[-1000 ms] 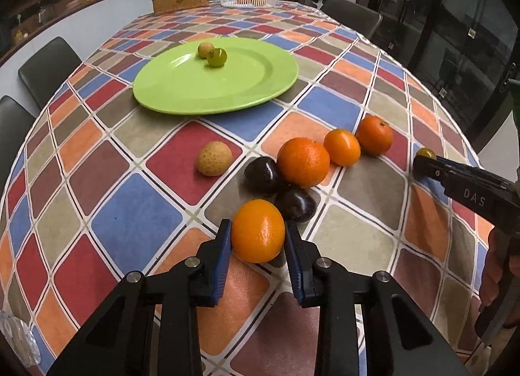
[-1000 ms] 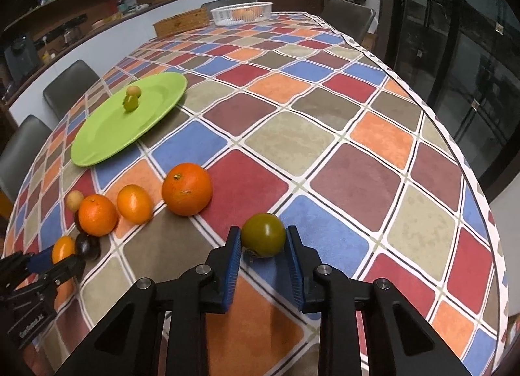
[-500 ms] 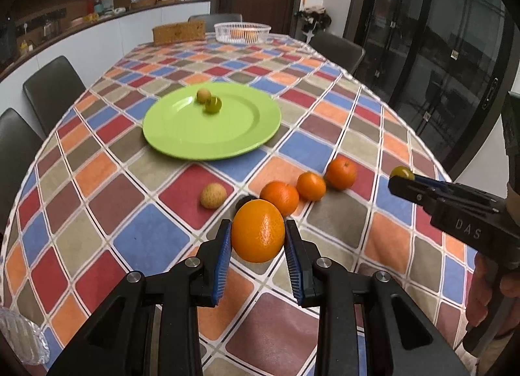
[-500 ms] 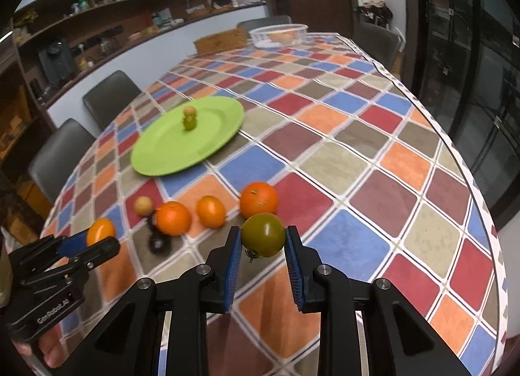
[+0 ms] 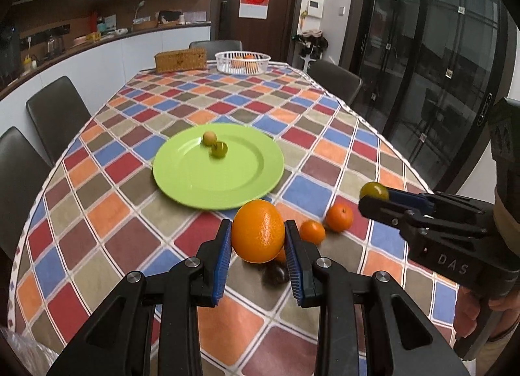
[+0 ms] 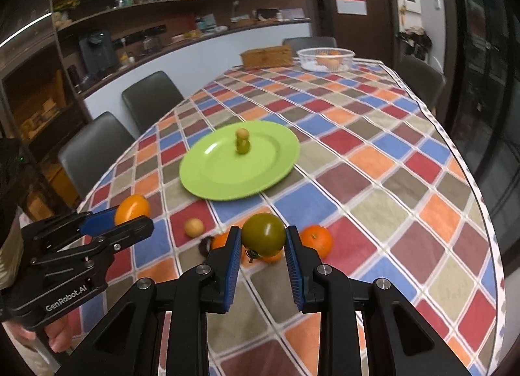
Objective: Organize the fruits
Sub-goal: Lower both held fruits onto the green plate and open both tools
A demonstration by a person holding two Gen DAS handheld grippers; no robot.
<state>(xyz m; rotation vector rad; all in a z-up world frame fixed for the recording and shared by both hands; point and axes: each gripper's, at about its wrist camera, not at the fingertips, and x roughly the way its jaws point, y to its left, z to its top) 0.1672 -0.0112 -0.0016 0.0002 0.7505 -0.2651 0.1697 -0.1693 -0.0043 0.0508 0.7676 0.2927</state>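
My left gripper [image 5: 258,243] is shut on a large orange [image 5: 258,234] and holds it above the table, short of the green plate [image 5: 195,184]. My right gripper [image 6: 263,244] is shut on a green tomato [image 6: 263,233], also lifted. The plate also shows in the right wrist view [image 6: 211,178] and carries a small tan fruit [image 6: 241,133] and a small green fruit [image 6: 242,146]. On the cloth lie two oranges [image 5: 339,217] [image 5: 312,231], a dark plum [image 5: 274,273] and a tan fruit [image 6: 194,227]. Each gripper shows in the other's view, the right one [image 5: 373,195] and the left one [image 6: 130,213].
A white basket [image 5: 242,61] with fruit and a wicker box [image 5: 180,59] stand at the table's far end. Dark chairs [image 5: 57,109] line the left side and far end. Glass doors stand to the right. The table edge [image 6: 481,207] curves near on the right.
Both grippers have risen higher above the table with their fruits still held. The plate and loose fruits have not moved.
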